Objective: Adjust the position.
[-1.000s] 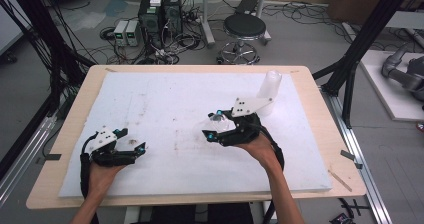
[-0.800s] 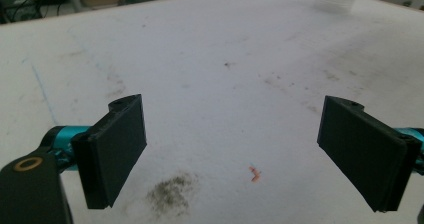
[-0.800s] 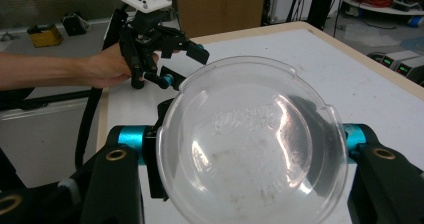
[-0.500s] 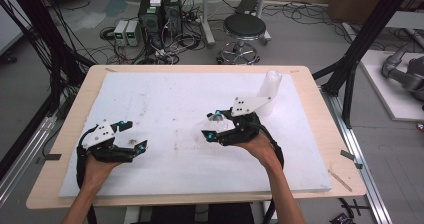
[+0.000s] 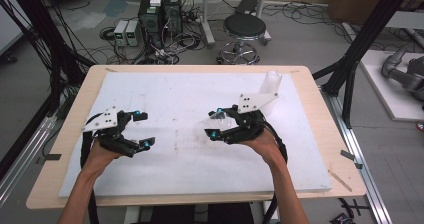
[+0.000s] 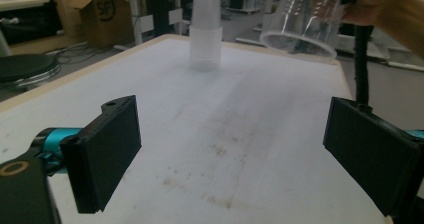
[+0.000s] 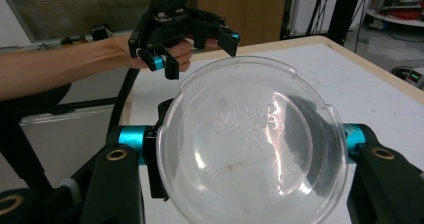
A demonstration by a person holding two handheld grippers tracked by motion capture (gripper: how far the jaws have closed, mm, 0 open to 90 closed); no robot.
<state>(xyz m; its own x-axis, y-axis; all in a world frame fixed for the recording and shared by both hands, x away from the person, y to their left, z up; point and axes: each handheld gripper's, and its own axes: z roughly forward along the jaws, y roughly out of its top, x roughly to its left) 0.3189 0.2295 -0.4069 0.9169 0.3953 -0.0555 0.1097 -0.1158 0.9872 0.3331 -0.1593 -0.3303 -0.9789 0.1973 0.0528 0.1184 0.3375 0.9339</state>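
White mat (image 5: 200, 174) on a wooden table (image 5: 320, 114), stool (image 5: 243, 26) and cables behind; right gripper (image 5: 216, 124) clamps a clear cup (image 7: 250, 144), left gripper (image 5: 142, 129) jaws just spread, nothing between.

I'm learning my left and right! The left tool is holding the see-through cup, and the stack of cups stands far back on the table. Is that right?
Not quite. The right tool holds the see-through cup, as the right gripper view shows. The left tool is open and holds nothing. The stack of cups does stand far back on the table.
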